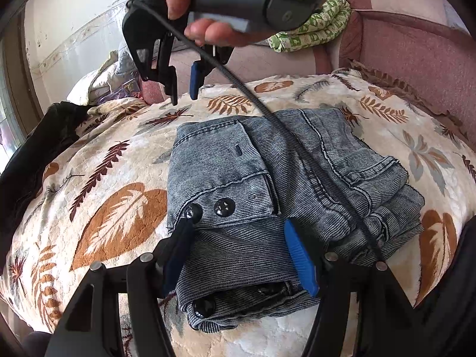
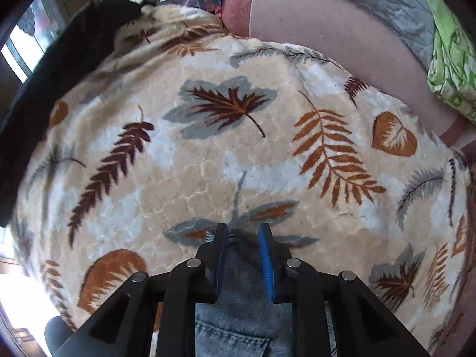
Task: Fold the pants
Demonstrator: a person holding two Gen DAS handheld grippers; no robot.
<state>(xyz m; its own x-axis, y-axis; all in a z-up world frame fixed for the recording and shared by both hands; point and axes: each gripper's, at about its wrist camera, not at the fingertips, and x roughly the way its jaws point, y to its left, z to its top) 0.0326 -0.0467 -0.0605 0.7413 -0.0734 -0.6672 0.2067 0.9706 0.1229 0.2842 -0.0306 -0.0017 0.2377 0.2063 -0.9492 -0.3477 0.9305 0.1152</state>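
The blue-grey denim pants (image 1: 297, 160) lie folded into a thick bundle on a leaf-patterned blanket (image 1: 119, 178). My left gripper (image 1: 238, 221) is down on the bundle's near end, beside two black buttons, and denim fills the gap between its pads. A hand (image 1: 208, 29) holds my right gripper (image 1: 184, 98) in the air past the bundle's far left corner. Its fingers stand a narrow gap apart with nothing between them. In the right wrist view that gripper (image 2: 242, 227) points steeply down at the blanket (image 2: 208, 163), and the pants (image 2: 238, 312) show below and behind its fingers.
A black cable (image 1: 297, 136) runs from the right gripper across the pants. A green patterned cloth (image 1: 315, 26) lies on the pink sofa back (image 1: 401, 44). A black garment (image 1: 44, 136) lies along the blanket's left edge. Pillows and clutter sit at the far left.
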